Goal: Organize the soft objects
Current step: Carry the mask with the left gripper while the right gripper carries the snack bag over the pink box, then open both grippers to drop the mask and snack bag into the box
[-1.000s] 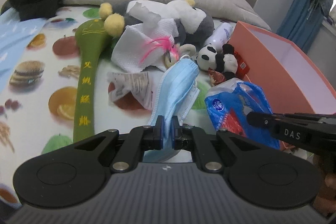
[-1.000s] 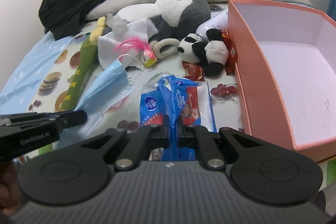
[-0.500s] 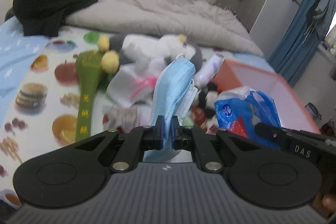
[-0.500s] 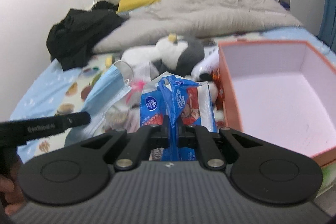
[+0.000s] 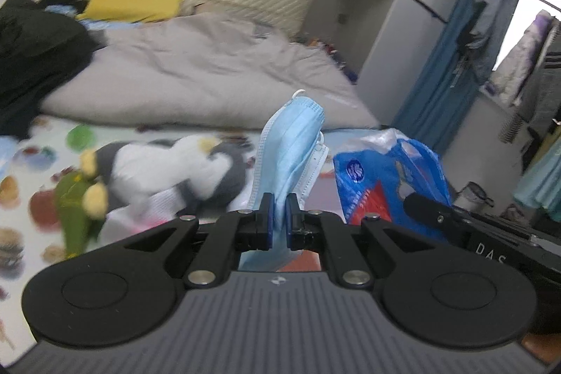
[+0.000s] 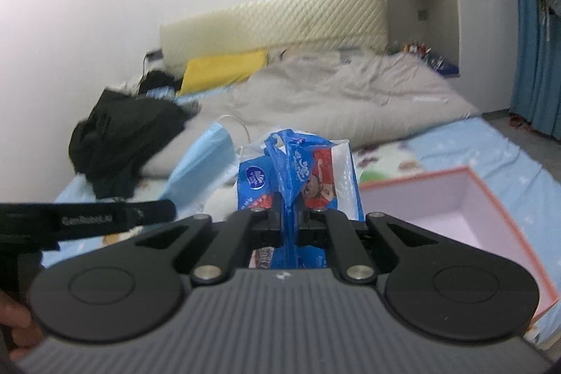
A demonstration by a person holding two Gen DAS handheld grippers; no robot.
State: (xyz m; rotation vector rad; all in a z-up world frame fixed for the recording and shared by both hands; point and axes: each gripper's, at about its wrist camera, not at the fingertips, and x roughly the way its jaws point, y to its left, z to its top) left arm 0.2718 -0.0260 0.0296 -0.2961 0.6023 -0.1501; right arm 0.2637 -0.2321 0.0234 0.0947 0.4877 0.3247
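My left gripper [image 5: 277,204] is shut on a light blue face mask [image 5: 291,142] and holds it up in the air above the bed. My right gripper [image 6: 288,204] is shut on a blue and white tissue pack [image 6: 301,170], also lifted. The pack shows to the right in the left wrist view [image 5: 389,177], and the mask to the left in the right wrist view [image 6: 203,163]. A grey and white plush toy [image 5: 175,167] and a green plush [image 5: 75,205] lie on the patterned sheet below. The pink box [image 6: 470,209] sits open at the lower right.
A grey duvet [image 5: 196,76], a black garment [image 5: 31,58] and a yellow pillow [image 5: 129,2] lie at the head of the bed. A blue curtain [image 5: 452,65] and hanging clothes stand to the right. The bed's edge is by the box.
Both grippers have risen from the bed with the mask and the tissue pack. The views have tilted up toward the headboard and wall. The jaws have stayed shut.
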